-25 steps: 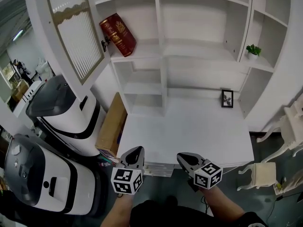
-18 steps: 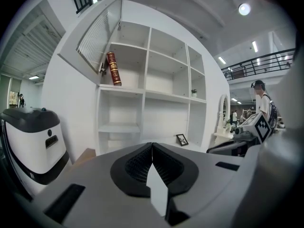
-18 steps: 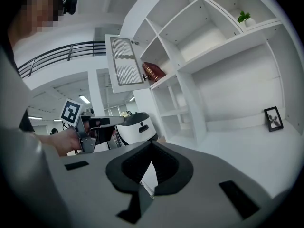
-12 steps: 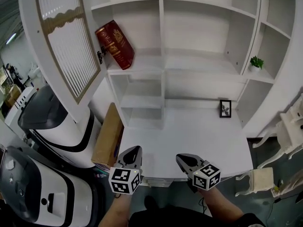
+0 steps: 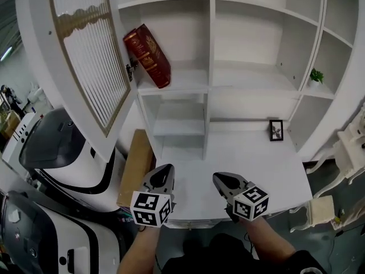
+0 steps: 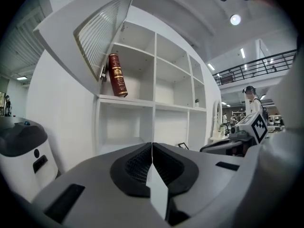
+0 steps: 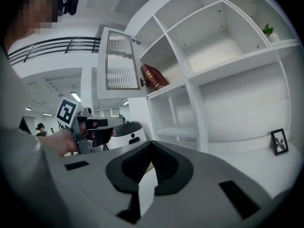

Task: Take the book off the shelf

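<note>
While the big white shelf unit (image 5: pixel 211 90) towers over the desk (image 5: pixel 245 153), its ribbed door (image 5: pixel 85 67) hangs swung out, so the upper-left bay is open to you. That's where the red book (image 5: pixel 147 56) sits, tipped against the bay's left wall since nothing props it up. Your left hand-held gripper (image 5: pixel 164 173) and right hand-held gripper (image 5: pixel 221 180) are both pinched closed and empty, low by the desk's front edge, well apart from the book. Reckon you'll need to open one first.

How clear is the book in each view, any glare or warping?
Head view: book sharp, evenly lit, shelves bowed toward the edges. Left gripper view: heavy fisheye, dark corners, lamp glares, book clear. Right gripper view: book small, shelves curved.
</note>
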